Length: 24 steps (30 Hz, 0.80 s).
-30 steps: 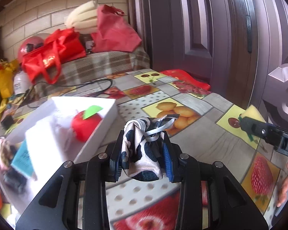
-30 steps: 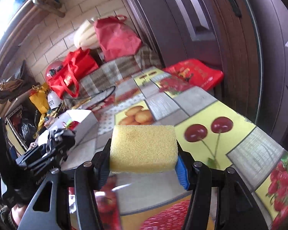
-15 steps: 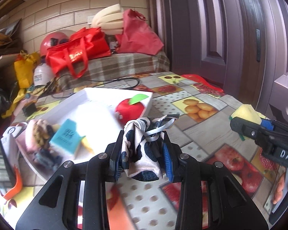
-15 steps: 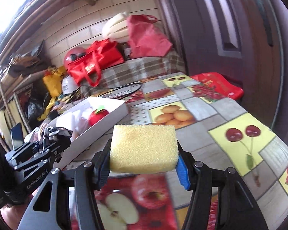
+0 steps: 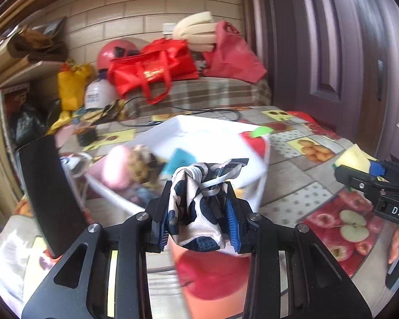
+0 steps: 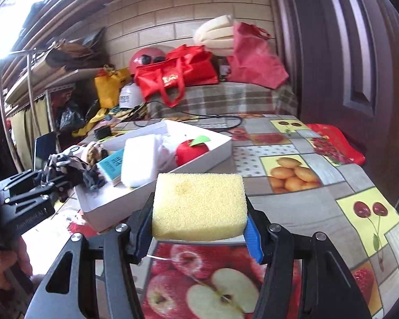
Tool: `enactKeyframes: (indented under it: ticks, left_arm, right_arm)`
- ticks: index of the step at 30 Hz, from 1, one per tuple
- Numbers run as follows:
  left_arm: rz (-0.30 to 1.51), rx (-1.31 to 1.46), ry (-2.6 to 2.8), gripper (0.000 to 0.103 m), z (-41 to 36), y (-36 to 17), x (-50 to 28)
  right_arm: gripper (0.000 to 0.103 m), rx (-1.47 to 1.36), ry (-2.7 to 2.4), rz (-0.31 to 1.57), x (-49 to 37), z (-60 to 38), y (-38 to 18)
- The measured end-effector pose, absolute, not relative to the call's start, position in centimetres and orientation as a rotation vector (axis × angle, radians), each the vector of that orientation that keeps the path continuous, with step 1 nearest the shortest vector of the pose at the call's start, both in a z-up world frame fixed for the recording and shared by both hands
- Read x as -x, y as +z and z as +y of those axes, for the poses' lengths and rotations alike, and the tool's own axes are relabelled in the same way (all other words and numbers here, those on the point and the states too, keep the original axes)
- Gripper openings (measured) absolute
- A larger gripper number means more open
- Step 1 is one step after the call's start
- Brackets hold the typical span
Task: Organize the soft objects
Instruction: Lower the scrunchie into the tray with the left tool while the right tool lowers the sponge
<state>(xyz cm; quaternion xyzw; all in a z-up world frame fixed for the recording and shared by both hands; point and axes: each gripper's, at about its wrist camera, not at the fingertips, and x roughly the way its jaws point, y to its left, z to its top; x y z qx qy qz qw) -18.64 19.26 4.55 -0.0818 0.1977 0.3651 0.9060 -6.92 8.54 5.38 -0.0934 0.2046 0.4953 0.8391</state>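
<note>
Cloth bundle (image 5: pixel 196 207), cream with navy blotches and knotted at the top, sits clamped between the blue pads of the left gripper (image 5: pixel 198 222), raised above the near edge of the white box (image 6: pixel 157 202). Yellow sponge (image 6: pixel 199 207) is pinched by its short ends in the right gripper (image 6: pixel 199 232), held above the fruit-print tablecloth (image 6: pixel 319 180) just beside the box's near corner. Inside the box lie a red plush apple (image 6: pixel 191 151) with a green leaf at the far end, a white foam block (image 6: pixel 139 163) beside it, a teal sponge (image 6: pixel 111 166) next to that, and a pink soft item (image 5: pixel 117 167) at the near end. Behind the box a black cable (image 6: pixel 199 119) trails across the cloth, and beyond it a red tote bag (image 6: pixel 175 74) rests on a plaid-covered surface (image 6: pixel 239 98).
</note>
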Motion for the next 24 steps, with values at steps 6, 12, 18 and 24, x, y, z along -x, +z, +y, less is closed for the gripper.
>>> enactKeyframes:
  ticks: [6,12,18,24]
  left_arm:
    - [0.426,0.263,0.778,0.034,22.2,4.0,18.8]
    - [0.404,0.237,0.818,0.035,24.6,4.3,17.3]
    - [0.393,0.285,0.856,0.035,28.4,4.2,16.3]
    - [0.408,0.315,0.876,0.035,30.6,4.0,14.9]
  right_arm:
    - [0.059,0.219,1.16,0.453,8.1,12.8,5.1]
    - [0.058,0.279,1.263,0.437,10.6,17.9,4.9]
    - [0.057,0.354,1.297,0.495,10.6,21.8,4.1]
    - [0.057,0.423,1.171,0.44,8.1,24.6,4.3]
